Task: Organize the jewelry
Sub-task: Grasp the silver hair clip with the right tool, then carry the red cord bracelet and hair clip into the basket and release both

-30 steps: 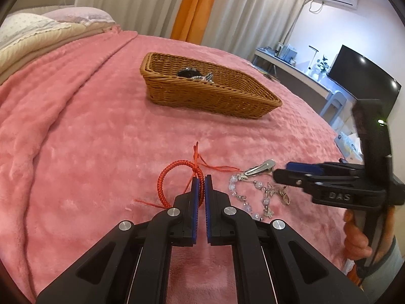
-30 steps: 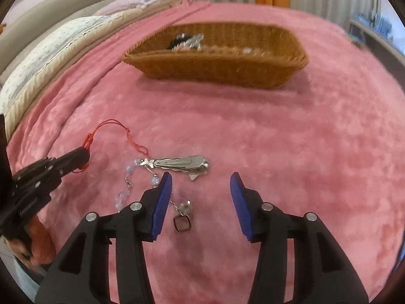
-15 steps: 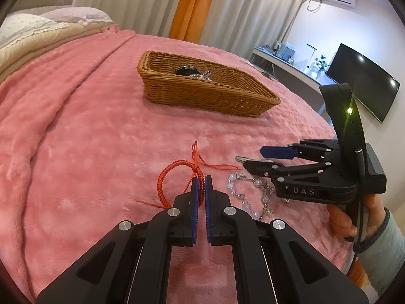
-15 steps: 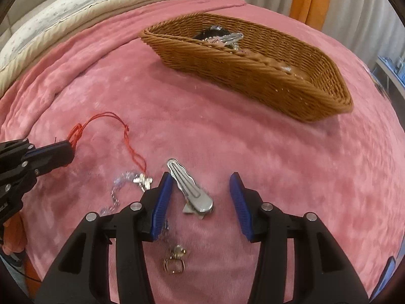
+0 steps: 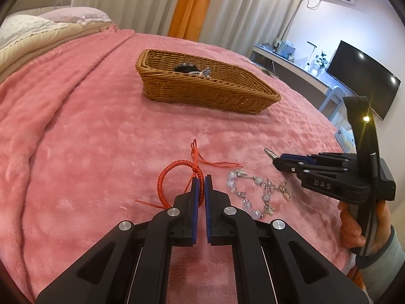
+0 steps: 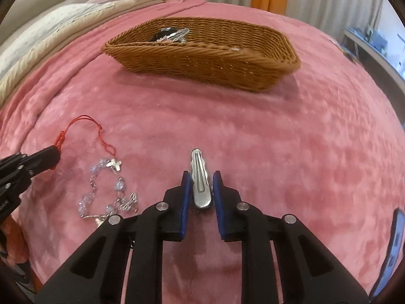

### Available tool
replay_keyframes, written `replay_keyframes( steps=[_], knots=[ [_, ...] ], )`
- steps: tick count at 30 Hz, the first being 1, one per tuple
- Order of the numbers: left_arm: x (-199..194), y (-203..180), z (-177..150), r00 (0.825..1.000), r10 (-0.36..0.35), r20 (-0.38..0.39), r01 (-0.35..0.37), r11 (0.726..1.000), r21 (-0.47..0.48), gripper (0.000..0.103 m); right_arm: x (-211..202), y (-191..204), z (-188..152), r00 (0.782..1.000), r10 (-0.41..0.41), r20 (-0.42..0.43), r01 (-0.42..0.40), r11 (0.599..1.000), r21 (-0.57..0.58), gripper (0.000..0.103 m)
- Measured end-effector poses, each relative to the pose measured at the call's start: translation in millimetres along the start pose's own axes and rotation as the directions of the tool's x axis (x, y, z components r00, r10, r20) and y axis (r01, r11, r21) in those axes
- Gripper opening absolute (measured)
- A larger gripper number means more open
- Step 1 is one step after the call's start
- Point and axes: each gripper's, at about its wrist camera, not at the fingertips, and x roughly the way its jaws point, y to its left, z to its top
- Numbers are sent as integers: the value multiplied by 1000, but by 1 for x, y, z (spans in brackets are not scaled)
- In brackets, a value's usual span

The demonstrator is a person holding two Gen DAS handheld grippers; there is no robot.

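A brown wicker basket (image 5: 202,90) (image 6: 202,58) sits on the pink blanket and holds a black item and silver clips. My left gripper (image 5: 201,178) is shut on a red braided cord bracelet (image 5: 167,177), which rests on the blanket; its red cord shows in the right wrist view (image 6: 83,126). My right gripper (image 6: 201,177) (image 5: 277,160) is closed around a silver hair clip (image 6: 200,177), whose tip pokes out in the left wrist view (image 5: 268,152). A crystal bead bracelet (image 5: 255,192) (image 6: 106,190) lies between the two grippers.
The pink blanket (image 5: 76,139) covers the bed, with pillows (image 5: 30,30) at the far left. A desk, a TV (image 5: 364,76) and curtains stand beyond the bed's far right edge. A blue object (image 6: 393,250) shows at the right border.
My right gripper has swung round over the silver hair clip and closed its fingers on it. My left gripper has stayed shut on the red bracelet.
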Motion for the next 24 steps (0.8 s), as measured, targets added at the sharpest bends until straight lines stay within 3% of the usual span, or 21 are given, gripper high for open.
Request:
replay_keyframes(
  steps=[14,24],
  knots=[
    [1,-1,0,1000,-1,4,1,1000,6,3,-13,-4,-9,999,32,30,-32,999,12,20],
    [-25,-10,19,996,-25,89,22,999,26,2,-71,-8,9,983,67,168,-69,998,4,20]
  ],
)
